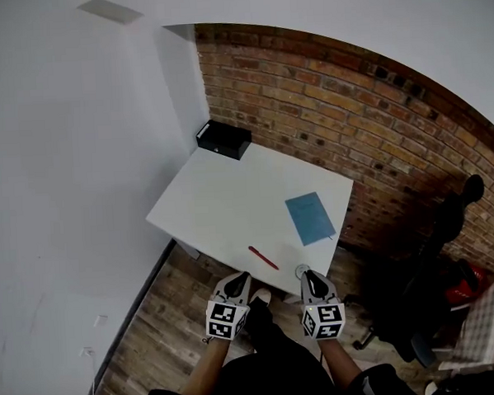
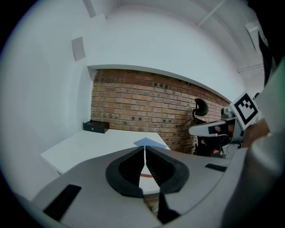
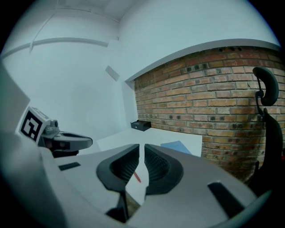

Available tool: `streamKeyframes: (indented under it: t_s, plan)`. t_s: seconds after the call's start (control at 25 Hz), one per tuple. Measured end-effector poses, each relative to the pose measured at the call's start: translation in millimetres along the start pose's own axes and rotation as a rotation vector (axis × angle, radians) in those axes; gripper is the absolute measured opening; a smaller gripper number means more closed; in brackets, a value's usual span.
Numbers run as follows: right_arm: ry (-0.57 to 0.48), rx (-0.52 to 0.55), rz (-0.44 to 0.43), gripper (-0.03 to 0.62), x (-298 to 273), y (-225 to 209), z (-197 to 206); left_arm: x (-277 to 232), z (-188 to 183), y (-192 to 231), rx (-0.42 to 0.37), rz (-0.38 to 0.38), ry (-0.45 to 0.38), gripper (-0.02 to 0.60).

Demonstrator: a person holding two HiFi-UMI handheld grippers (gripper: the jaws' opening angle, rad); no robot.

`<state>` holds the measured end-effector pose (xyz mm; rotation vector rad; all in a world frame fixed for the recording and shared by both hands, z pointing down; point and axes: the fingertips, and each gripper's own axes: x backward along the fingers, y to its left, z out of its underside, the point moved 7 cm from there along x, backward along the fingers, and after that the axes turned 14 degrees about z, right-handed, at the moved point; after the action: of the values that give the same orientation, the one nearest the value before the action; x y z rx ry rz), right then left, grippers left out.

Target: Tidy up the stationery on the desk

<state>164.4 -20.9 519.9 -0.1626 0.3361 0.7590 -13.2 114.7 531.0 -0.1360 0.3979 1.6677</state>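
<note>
**Head view, inventory by kind.** One white counter (image 1: 222, 202) occupies the centre of the frame. Four items lie on it:

- one blue notebook (image 1: 310, 217), right of centre
- one red pen (image 1: 263, 258), near the counter's lower edge
- one black box (image 1: 223, 138), at the counter's upper corner beside the one brick wall (image 1: 350, 121)
- one small pale round object (image 1: 301, 271), at the lower edge, too small to identify

Two hand-held tools appear at the bottom of the frame: one left tool (image 1: 241, 276) and one right tool (image 1: 310, 275). One black office chair (image 1: 454, 215) stands at the right of the frame.
</note>
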Motion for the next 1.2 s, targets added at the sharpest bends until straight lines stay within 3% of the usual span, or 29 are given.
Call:
streamKeyframes:
  t_s: [0.4,0.64,0.96,1.08,1.2]
  plan:
    - [0.029,-0.011,0.069,0.037,-100.1,-31.8,-20.1,-95.1,-31.5,60.9,-0.043,0.064,0.051,0.023]
    - [0.076,0.011,0.096,0.061,-158.2,-58.4,-29.3,-158.0,-32.7,78.6,-0.022,0.164,0.112,0.044]
    - [0.113,0.088,0.045,0.094,-222.8,-99.1,-25.9,-228.9,-22.8,88.0,0.098,0.239,0.172,0.203]
    - [0.157,0.105,0.032,0.109,-244.3,-117.3,-16.6,-253.2,-20.7,88.9,0.162,0.254,0.198,0.216]
    - [0.195,0.134,0.025,0.118,-267.2,-137.1,-2.2,-279.2,-9.1,93.4,0.21,0.278,0.276,0.216]
